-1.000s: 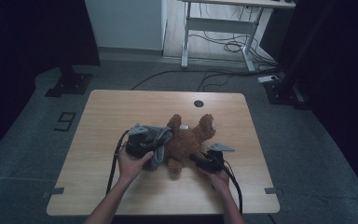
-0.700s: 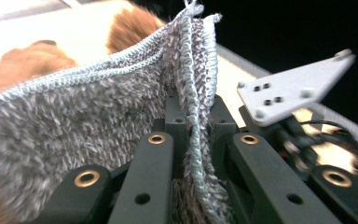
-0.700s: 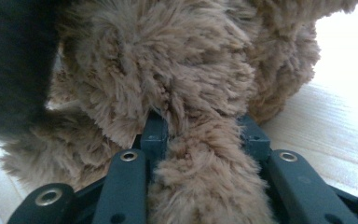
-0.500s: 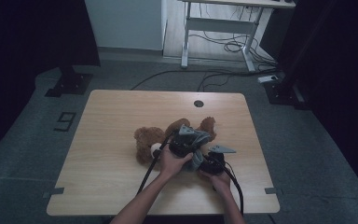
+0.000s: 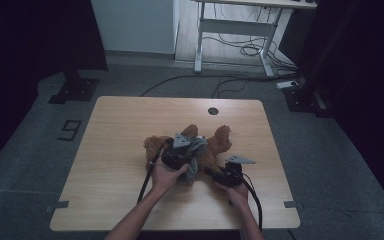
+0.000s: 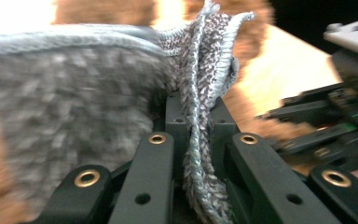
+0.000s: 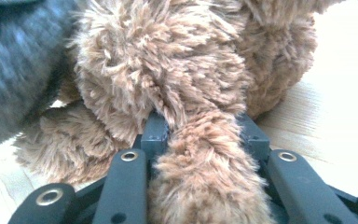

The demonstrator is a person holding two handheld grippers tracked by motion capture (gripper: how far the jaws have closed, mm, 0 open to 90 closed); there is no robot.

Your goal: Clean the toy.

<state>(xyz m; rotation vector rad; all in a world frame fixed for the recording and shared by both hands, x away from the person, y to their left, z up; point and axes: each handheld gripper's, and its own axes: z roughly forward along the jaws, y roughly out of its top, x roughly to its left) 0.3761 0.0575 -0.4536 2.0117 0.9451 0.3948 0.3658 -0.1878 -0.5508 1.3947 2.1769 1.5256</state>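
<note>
- A brown plush bear is seen lying near the middle of the counter, its limbs pointing to the far side.
- The left tool is clamped on the folded edge of a grey knitted garment, which is draped over the bear's middle.
- The right tool is closed on one furry limb at the bear's near right side, the limb running straight between the jaws.
- The garment lies to the left of and above the held limb; the left tool is the nearer to it.
- The next move is judged to turn on the garment being drawn along the bear's body while the limb is pinned.
</note>
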